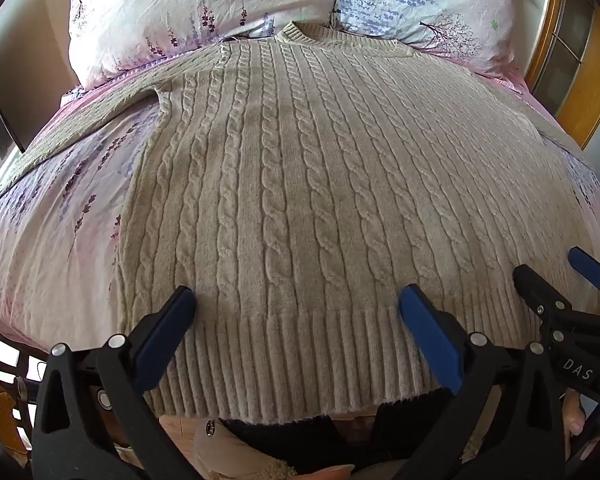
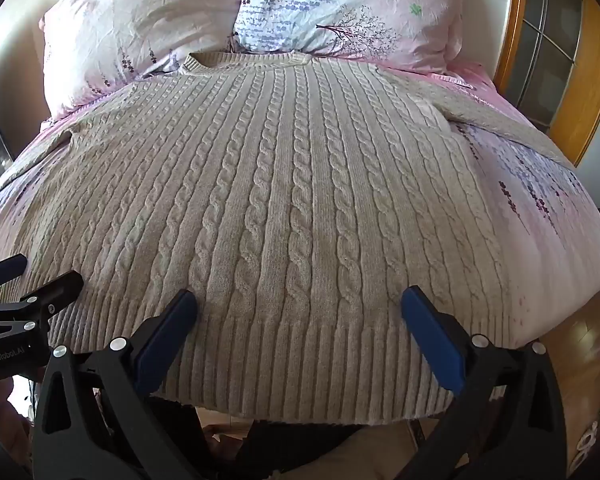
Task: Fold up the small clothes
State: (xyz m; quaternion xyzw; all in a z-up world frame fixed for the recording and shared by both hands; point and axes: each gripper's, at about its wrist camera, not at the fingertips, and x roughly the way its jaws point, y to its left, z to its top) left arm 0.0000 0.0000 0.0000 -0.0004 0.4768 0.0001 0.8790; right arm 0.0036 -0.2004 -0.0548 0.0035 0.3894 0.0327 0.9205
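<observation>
A beige cable-knit sweater (image 1: 292, 184) lies flat on the bed, collar at the far end by the pillows, ribbed hem at the near edge. It fills the right wrist view too (image 2: 284, 184). One sleeve stretches out to the left (image 1: 72, 136), the other to the right (image 2: 500, 120). My left gripper (image 1: 298, 300) is open, its blue fingers spread just above the hem's left part. My right gripper (image 2: 299, 300) is open above the hem's right part. Each gripper shows at the edge of the other's view: the right one (image 1: 560, 276), the left one (image 2: 40, 276).
The bed has a pink floral sheet (image 1: 52, 240) and two floral pillows (image 1: 188, 12) at the head. A wooden-framed glass door (image 2: 556, 60) stands to the right. Wooden floor (image 2: 572, 360) shows below the near bed edge.
</observation>
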